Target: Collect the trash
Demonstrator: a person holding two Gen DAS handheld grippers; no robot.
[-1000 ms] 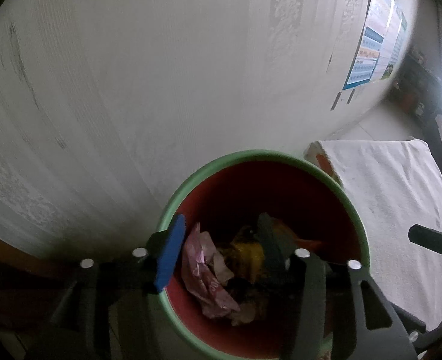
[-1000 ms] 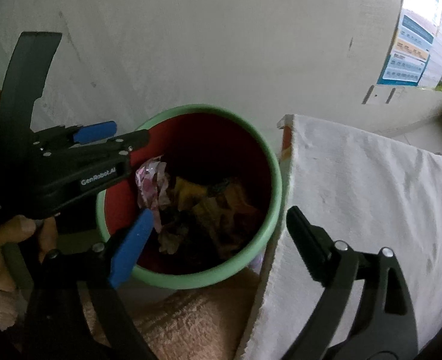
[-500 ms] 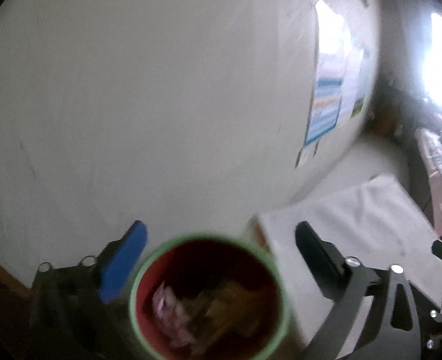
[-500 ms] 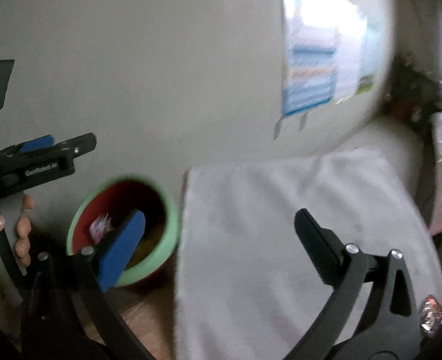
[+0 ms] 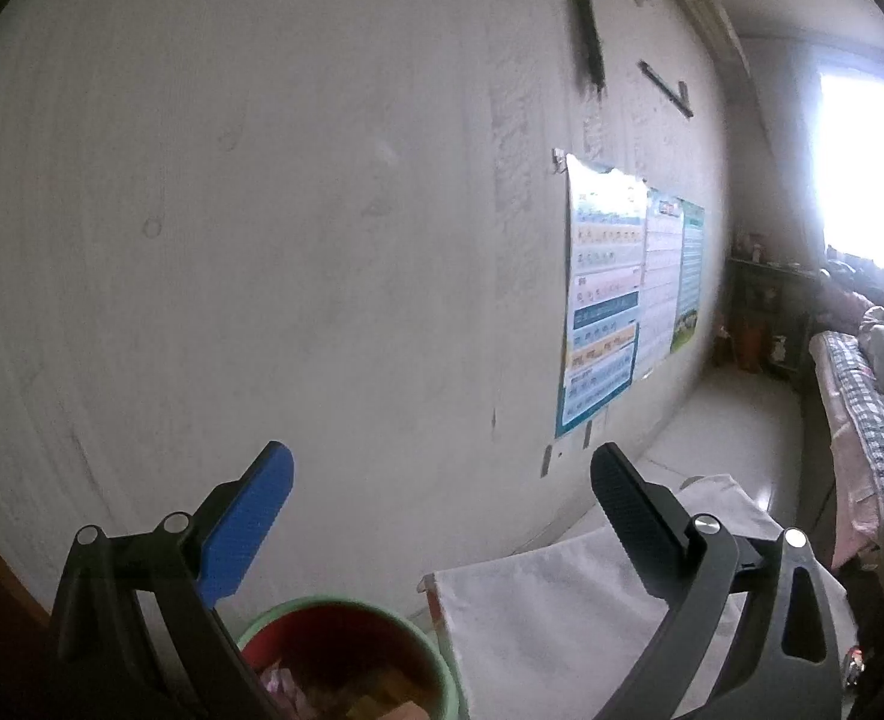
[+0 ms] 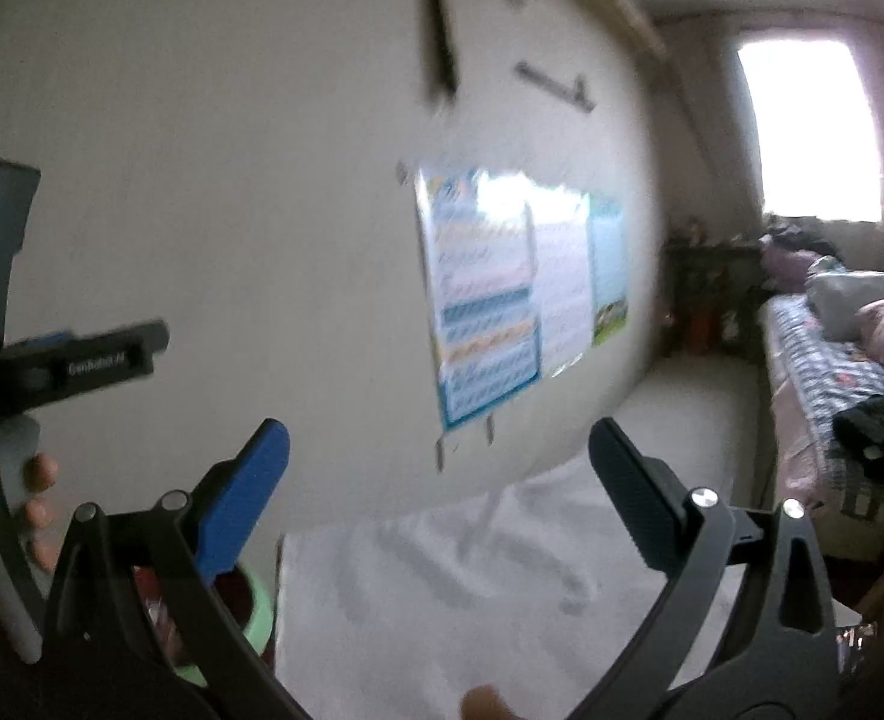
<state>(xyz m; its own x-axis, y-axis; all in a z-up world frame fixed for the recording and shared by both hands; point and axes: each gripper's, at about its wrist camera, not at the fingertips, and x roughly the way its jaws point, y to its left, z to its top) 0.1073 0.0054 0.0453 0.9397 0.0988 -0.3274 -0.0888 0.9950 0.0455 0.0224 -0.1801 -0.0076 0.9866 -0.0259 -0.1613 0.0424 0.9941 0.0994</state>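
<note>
So on my end both grippers are pointed mostly at the wall (image 5: 262, 240) right now. The left gripper (image 5: 442, 498) has its jaws spread wide with nothing between them, and the right gripper (image 6: 439, 480) is the same, jaws wide apart and empty. The right wrist feed is pretty smeared, so details there are mushy.

The trash bin (image 5: 436, 654), green rim with a red inside, sits at the bottom of the left wrist view, below and slightly ahead of the left gripper's blue finger (image 5: 244, 528). I can make out crumpled wrappers (image 5: 346, 690) inside it, pinkish and yellowish, but not what they are. In the right wrist view the bin only peeks out at the lower left behind that gripper's blue finger.

Just beside the bin, on its right, is a white cloth (image 5: 550, 612) draped over something low; I can't tell what's under it.

Posters (image 5: 610, 300) hang on the wall further along, a bed (image 6: 820, 372) with a checked cover runs along the right side, and a bright window (image 6: 814, 126) blows out the far end.
</note>
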